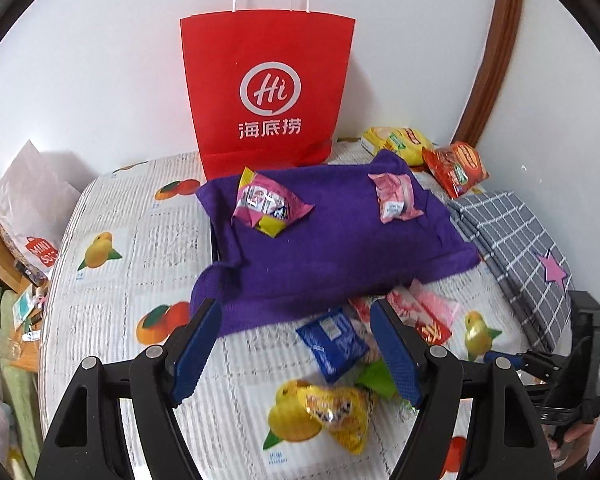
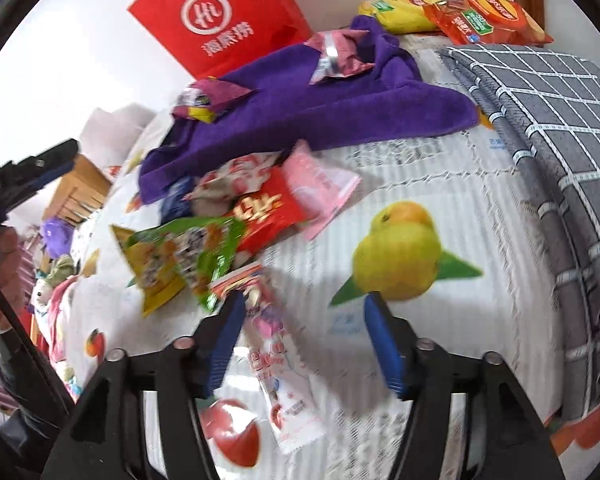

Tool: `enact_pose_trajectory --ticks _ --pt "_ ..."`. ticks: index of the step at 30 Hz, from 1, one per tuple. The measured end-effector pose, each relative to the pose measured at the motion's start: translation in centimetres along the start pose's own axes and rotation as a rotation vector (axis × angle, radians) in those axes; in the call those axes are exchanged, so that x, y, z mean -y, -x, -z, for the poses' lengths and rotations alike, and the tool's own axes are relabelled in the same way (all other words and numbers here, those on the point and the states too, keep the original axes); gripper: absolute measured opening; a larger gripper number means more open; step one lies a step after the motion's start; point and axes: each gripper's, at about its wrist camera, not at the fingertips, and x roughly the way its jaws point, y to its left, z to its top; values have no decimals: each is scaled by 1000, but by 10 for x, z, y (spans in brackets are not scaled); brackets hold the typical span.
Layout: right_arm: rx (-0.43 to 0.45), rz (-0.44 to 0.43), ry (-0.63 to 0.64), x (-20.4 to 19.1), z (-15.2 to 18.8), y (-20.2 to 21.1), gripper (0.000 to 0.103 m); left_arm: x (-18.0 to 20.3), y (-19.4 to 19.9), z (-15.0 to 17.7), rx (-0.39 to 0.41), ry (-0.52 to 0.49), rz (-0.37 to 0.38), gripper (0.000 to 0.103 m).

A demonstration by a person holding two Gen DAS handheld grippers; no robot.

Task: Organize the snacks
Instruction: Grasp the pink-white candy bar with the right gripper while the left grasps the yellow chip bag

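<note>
1. Snacks are lying scattered on a fruit-print cloth [image 1: 140, 216]: a blue packet [image 1: 332, 340], a yellow packet [image 1: 340, 408] and a pink packet [image 1: 432, 308] in front of a purple towel [image 1: 332, 248].
2. Two more packets are sitting on the towel, a magenta one [image 1: 266, 204] and a pale pink one [image 1: 394, 196].
3. The left gripper [image 1: 296, 344] is hovering with jaws apart, gripping nothing.
4. The right gripper [image 2: 304, 336] is standing released; a white packet [image 2: 284, 372] is lying beside its left finger [image 2: 224, 344], not pinched.
5. A red bag [image 1: 268, 92] is standing behind the towel.
</note>
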Motion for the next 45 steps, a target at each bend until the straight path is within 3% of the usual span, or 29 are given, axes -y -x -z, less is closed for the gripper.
enact_pose_trajectory --ticks 5,15,17,20,22,23,26,31,34,38,45 --pt "6 8 52 -16 13 0 65 2 4 13 -14 1 4 75" --pt "53 249 205 -53 30 -26 65 0 7 38 -51 7 6 75" --pt "68 290 212 -55 32 -26 60 -3 5 42 -62 17 2 75" --pt "113 330 185 -51 33 -23 43 -5 3 48 -72 27 4 75" --pt "130 336 154 -45 32 -20 26 -5 1 51 -82 33 9 75" --pt "133 331 131 -40 31 -18 25 -4 -1 53 -88 36 13 75" --pt "140 277 85 -29 28 -13 25 -1 -6 60 -103 39 21 75" --pt "176 392 56 -17 25 -12 25 0 -18 73 -138 59 46 75" --pt "204 379 5 -11 24 -11 25 3 -26 79 -158 73 78 75" --pt "264 409 -30 -10 22 -16 25 15 -37 83 -168 55 63 74" --pt "253 475 13 -18 18 -23 26 23 -54 88 -168 38 30 74"
